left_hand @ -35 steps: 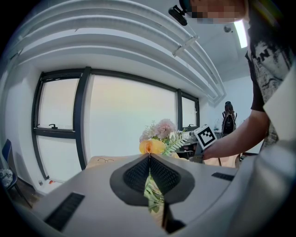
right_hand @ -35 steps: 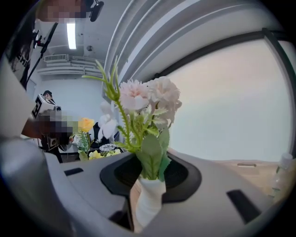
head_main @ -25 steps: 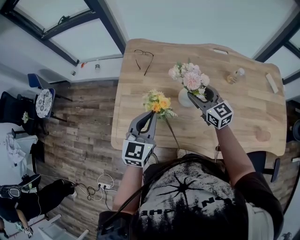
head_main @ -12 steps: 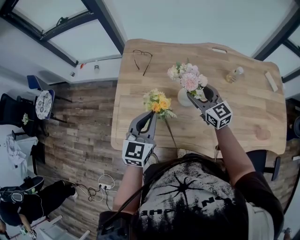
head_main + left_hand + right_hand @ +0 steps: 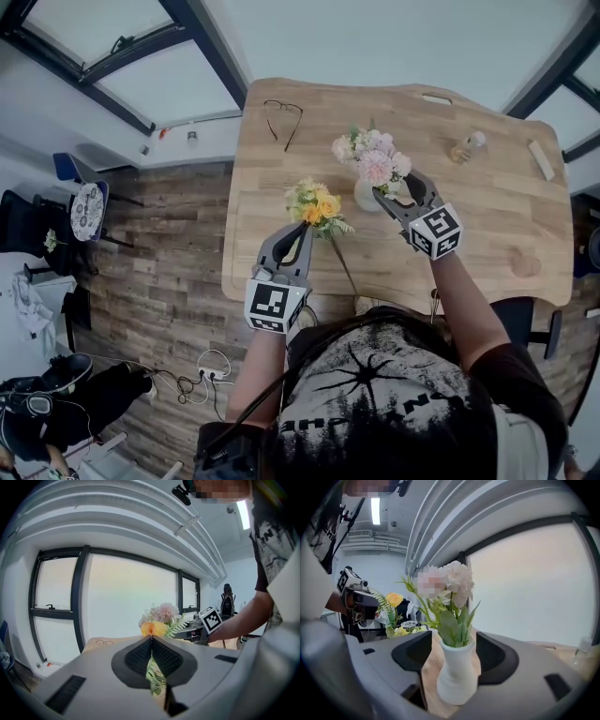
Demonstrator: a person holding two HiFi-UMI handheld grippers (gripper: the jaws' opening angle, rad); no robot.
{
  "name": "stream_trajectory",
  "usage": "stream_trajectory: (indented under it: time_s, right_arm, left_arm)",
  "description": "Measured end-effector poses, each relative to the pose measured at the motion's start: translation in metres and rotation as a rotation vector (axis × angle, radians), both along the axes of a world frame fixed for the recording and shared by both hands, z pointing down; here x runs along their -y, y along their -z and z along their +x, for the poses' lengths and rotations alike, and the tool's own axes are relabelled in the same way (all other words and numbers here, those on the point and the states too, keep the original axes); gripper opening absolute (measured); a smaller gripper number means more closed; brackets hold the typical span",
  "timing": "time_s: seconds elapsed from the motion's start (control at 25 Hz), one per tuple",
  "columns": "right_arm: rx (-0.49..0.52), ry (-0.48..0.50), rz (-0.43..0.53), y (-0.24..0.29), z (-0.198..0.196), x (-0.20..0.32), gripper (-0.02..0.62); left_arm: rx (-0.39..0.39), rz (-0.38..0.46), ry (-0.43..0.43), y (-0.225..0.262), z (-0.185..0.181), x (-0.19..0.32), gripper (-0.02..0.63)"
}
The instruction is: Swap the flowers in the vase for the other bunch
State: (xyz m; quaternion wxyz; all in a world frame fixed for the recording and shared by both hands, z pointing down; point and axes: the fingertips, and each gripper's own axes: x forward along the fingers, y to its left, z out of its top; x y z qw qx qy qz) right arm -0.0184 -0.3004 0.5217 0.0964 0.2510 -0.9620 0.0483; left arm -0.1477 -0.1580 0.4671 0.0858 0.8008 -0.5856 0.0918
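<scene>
- White matte vase point(image 5: 367, 195), ceramic by the look, narrow neck over a fatter belly. It stands mid-counter point(image 5: 487, 234), well in from every edge, with the pink-and-white bunch point(image 5: 373, 159) in it; swap not yet done.
- right gripper point(image 5: 397, 186): jaws have just been opening and now stand wide. The vase is between them, pads clear of it on both sides, so it's released.
- left gripper point(image 5: 305, 230): clenched on the yellow bunch point(image 5: 316, 206) just under the heads, held over the counter's left half. The thin stem trails toward the near edge.
- Risk: the vase has a small foot and is top-heavy with blooms. A sideways nudge from an open jaw would likely tip it.
- Risk: if the pink bunch is pulled with nothing steadying the vase, stems may drag in the narrow neck and lift or topple it.
- Risk: only one gripper is free. The yellow bunch probably needs parking first, and its stem could sweep the vase.
- Flowers look artificial, with stiff fern-like leaves and fabric-like petals. The counter is smooth pale wood with rounded corners.
</scene>
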Motion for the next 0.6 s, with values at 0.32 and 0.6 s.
stream_trajectory:
  time_s: [0.32,0.6]
  right_arm:
    - [-0.016,-0.014,-0.015,-0.008,0.006,-0.006,0.288]
    - [-0.004,-0.065,-0.012,-0.006,0.017,-0.007,0.288]
  left_arm:
    - [0.006,0.021,-0.013,0.005,0.004,-0.001,0.015]
    - [-0.013,0.014,-0.018,0.003,0.003,-0.005,0.016]
